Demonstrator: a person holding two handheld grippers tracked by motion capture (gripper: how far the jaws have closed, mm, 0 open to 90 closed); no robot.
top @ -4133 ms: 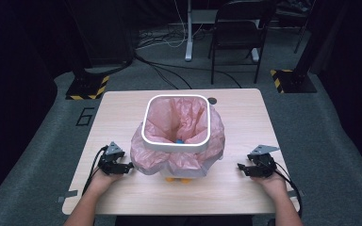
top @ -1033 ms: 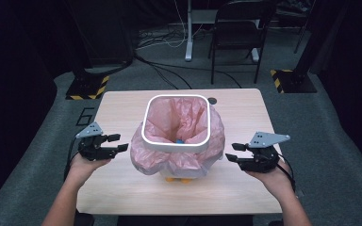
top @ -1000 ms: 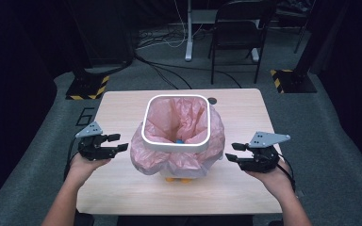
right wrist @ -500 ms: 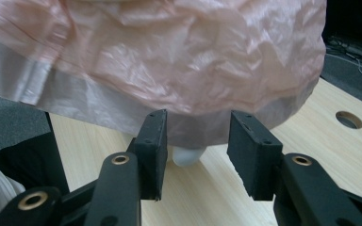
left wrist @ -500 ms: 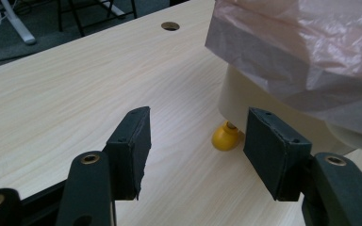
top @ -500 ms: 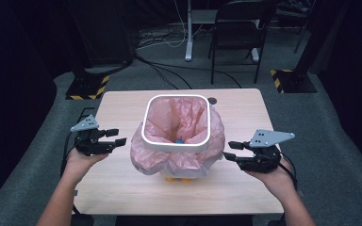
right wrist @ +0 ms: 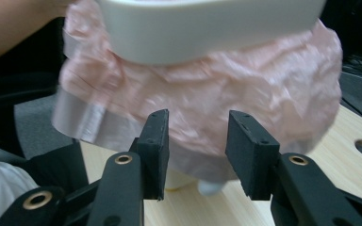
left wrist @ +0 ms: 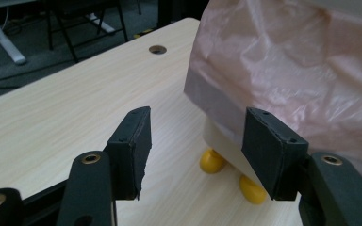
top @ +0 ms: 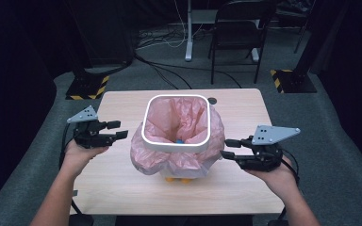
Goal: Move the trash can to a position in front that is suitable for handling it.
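Both grippers flank the lined bin, jaws apart, nothing held yet.

Small white bin (top: 176,141) w/ pink bag liner (top: 181,160) sits mid-table (top: 122,188), liner folded over the white rim (top: 175,145) and bunched down the sides; yellow feet (left wrist: 213,161) show under it. Left gripper (top: 115,135) hovers at the bin's 9 o'clock, right gripper (top: 231,149) at its 3 o'clock, each aimed inward at the loose plastic. Jaws on both stand wide, empty, just beside the liner, prob. so each side can pinch the overhang at once. A blue scrap (top: 179,140) lies inside the bin. Contact w/ liner: can't tell for sure.
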